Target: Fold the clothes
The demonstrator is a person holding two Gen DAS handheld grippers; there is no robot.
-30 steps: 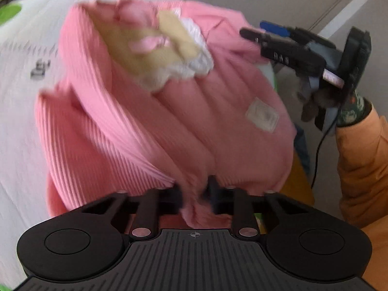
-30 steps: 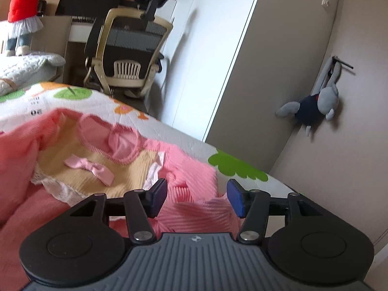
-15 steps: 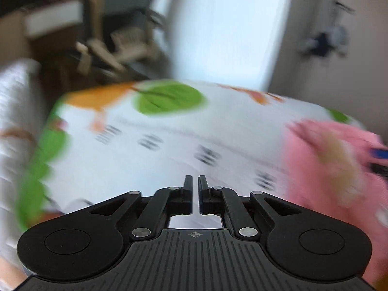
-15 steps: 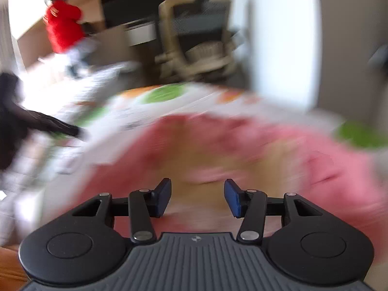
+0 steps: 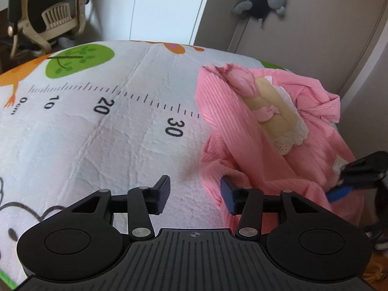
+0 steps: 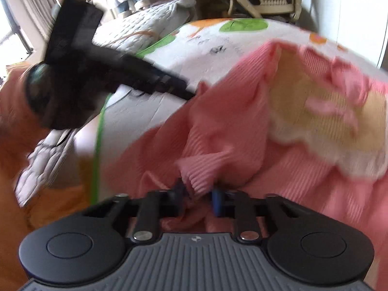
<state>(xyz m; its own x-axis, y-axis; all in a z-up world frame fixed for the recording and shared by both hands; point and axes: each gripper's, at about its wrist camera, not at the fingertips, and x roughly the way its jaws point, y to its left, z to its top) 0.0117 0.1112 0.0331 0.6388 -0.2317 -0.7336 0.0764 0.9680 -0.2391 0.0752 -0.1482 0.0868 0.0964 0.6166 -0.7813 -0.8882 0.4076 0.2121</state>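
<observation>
Folding is at an early stage: the pink top (image 5: 278, 145) lies rumpled on the printed mat (image 5: 109, 133), toward 3 o'clock in the left wrist view, its cream front panel (image 5: 276, 116) and bow showing, sleeves loose and no tidy fold visible. Left gripper (image 5: 195, 197), its jaws having just been opening, stands spread over bare mat at the top's 9 o'clock edge, with nothing between the pads. Right gripper (image 6: 197, 200), its jaws having just been closing, pinches a bunched ribbed edge of the top at 6 o'clock in its own view. Smoothing and every fold appear left to do.
</observation>
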